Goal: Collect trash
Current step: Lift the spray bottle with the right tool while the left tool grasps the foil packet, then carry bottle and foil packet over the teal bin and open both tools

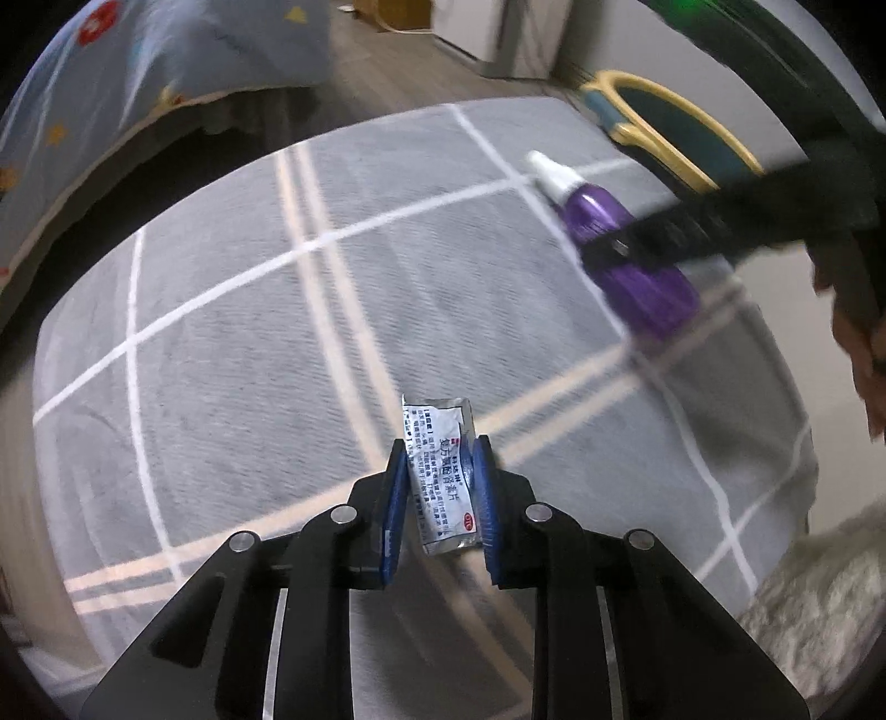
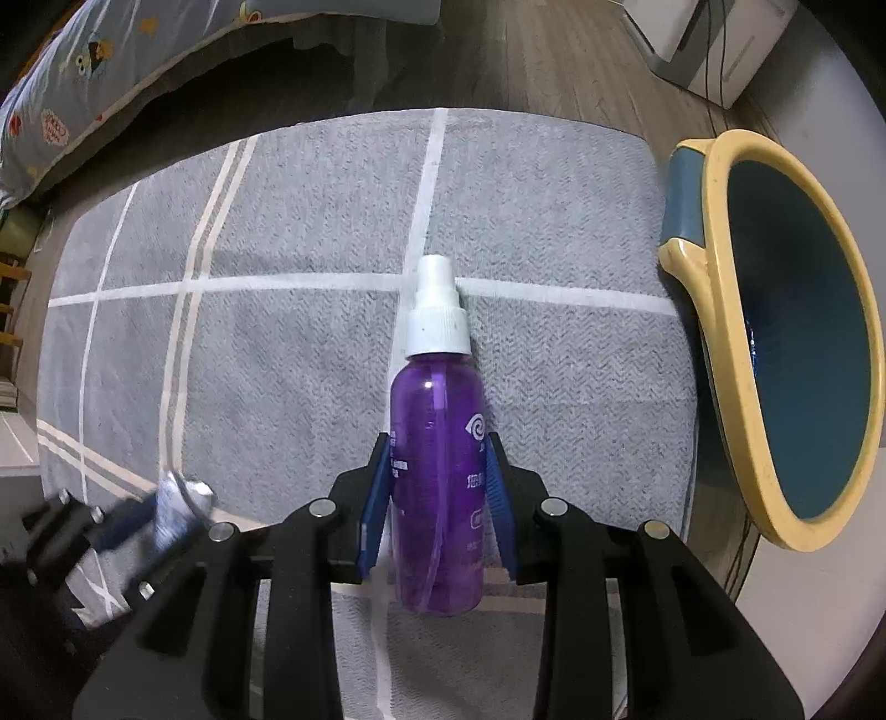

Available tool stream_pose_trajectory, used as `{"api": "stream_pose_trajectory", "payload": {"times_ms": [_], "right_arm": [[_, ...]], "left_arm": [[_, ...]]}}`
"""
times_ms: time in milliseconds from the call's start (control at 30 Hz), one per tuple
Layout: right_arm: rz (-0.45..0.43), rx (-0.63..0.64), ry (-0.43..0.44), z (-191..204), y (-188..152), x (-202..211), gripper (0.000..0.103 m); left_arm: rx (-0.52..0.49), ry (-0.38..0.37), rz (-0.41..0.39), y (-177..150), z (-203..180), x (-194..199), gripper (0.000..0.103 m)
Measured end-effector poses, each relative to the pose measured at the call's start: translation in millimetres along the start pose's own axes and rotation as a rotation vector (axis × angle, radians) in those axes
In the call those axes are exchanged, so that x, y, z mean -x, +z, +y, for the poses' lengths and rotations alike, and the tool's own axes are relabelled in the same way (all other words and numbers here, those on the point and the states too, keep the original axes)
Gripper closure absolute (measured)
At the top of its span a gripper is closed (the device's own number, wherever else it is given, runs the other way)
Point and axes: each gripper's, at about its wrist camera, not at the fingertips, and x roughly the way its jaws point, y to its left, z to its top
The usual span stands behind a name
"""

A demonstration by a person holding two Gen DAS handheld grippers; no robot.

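Note:
A silver foil packet (image 1: 440, 476) with printed text stands between the blue pads of my left gripper (image 1: 441, 446), which is shut on it just above the grey rug (image 1: 221, 360). In the right wrist view a purple spray bottle (image 2: 437, 399) with a white cap lies along the rug, and my right gripper (image 2: 437, 440) is shut on its body. The bottle (image 1: 595, 213) also shows at the upper right of the left wrist view under a black finger. The left gripper (image 2: 127, 520) and the packet (image 2: 177, 509) appear blurred at the lower left of the right wrist view.
A blue bin with a yellow rim (image 2: 797, 354) stands just right of the rug, its mouth facing the camera. A bed with a patterned quilt (image 2: 72, 94) lies beyond the rug at the left. A white appliance (image 2: 709, 44) stands far right. A hand (image 1: 864, 354) shows at the right edge.

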Motion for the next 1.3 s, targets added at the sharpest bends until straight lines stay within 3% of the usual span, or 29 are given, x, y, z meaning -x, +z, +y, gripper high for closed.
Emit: {"api": "stream_pose_trajectory", "payload": {"times_ms": [200, 633, 800, 1300], "right_arm": [[-0.024, -0.015, 0.025, 4, 0, 9, 0.071], [-0.282, -0.064, 0.060, -32, -6, 113, 0.071], [-0.361, -0.124, 0.088, -70, -12, 143, 0.071], [-0.373, -0.283, 0.047, -180, -21, 139, 0.071]], "left_arm": [[0.037, -0.006, -0.046, 12, 17, 12, 0.079], [0.021, 0.018, -0.163, 34, 7, 47, 0.079], [0.011, 0.017, -0.195, 44, -5, 56, 0.079], [-0.106, 0.002, -0.168, 69, -65, 29, 0.079]]}}
